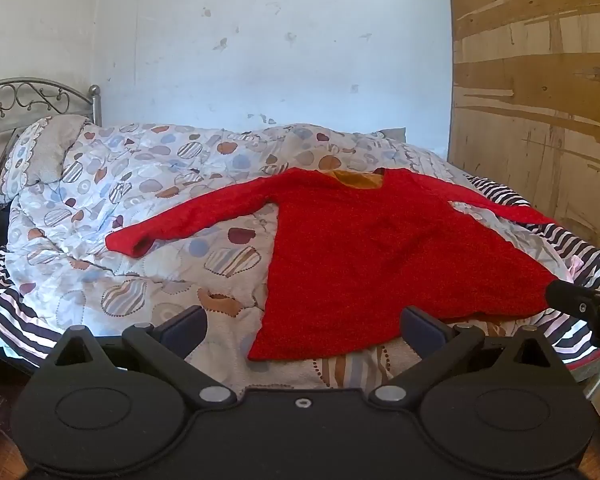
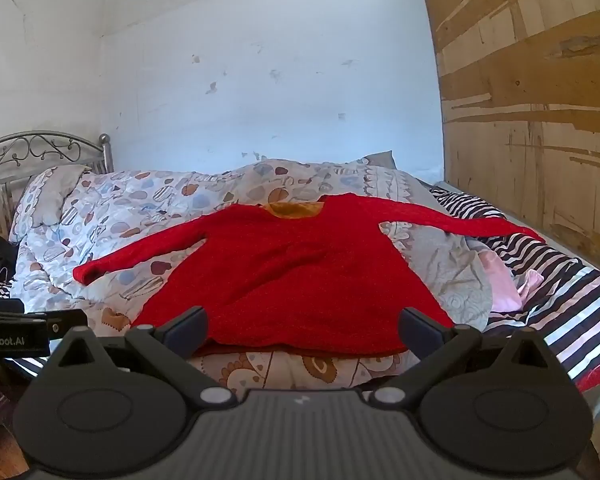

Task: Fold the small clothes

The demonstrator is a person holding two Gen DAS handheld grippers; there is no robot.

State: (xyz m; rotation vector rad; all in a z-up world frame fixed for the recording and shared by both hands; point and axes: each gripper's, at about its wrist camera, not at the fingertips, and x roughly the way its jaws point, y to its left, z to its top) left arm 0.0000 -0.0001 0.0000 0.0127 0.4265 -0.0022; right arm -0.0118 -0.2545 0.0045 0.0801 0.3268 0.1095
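While both tongs, left (image 1: 304, 330) and right (image 2: 304, 330), hang wide and empty near the hem, the red sweater (image 1: 376, 248) lies flat on the bed's quilt (image 1: 148, 208) (sleeves spread, ready for folding).

Wooden panel (image 2: 532, 120) close beside bed (image 2: 572, 304)

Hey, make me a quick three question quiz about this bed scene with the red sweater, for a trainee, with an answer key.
1. True or false: the red sweater lies spread flat with both sleeves out.
2. The left gripper is: A) shut on the hem; B) open, holding nothing; C) out of view.
3. Fill in: the sweater lies on a patterned ____.

Key: 1 true. 2 B. 3 quilt; the right gripper is open too.
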